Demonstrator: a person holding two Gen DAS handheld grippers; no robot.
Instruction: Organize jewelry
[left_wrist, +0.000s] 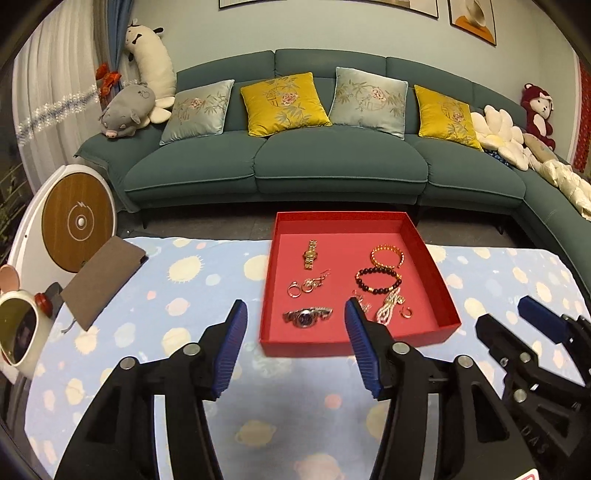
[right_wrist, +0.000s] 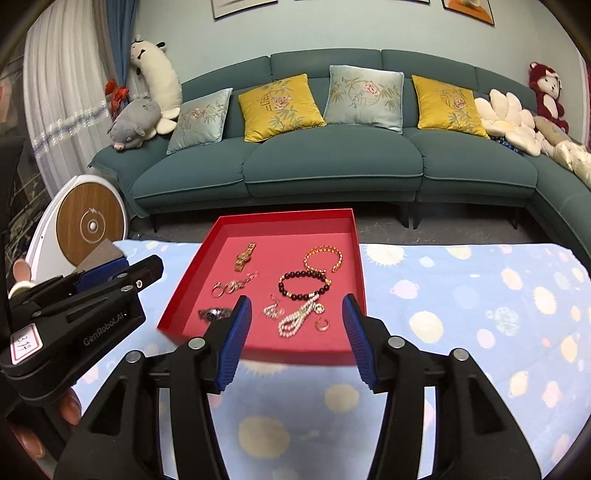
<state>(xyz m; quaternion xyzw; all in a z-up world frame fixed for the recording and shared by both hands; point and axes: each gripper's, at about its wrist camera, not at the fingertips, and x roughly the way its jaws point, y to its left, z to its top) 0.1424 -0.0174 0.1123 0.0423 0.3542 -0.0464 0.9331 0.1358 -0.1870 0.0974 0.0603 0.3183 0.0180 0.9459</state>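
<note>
Left wrist view: a red tray (left_wrist: 424, 258) lies on the tabletop (left_wrist: 192, 280), holding a gold watch (left_wrist: 310, 254), a silver watch (left_wrist: 307, 316), a gold bangle (left_wrist: 387, 256) and a dark bead bracelet (left_wrist: 378, 280). The left hand-held gripper (left_wrist: 295, 308) hovers at the tray's near edge, spread wide.

Right wrist view: the pearl strand (right_wrist: 297, 319) lies near the front wall. The right hand-held gripper (right_wrist: 297, 304) hovers there too, wide and empty.

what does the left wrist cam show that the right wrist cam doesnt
Only the left wrist view shows the whole silver watch, the mirror with ears and most of the brown pouch.

Only the right wrist view shows the pearl bracelet unblocked and the left gripper from the side.

Both show the red tray, gold watch, gold bangle, dark bead bracelet and sofa.
</note>
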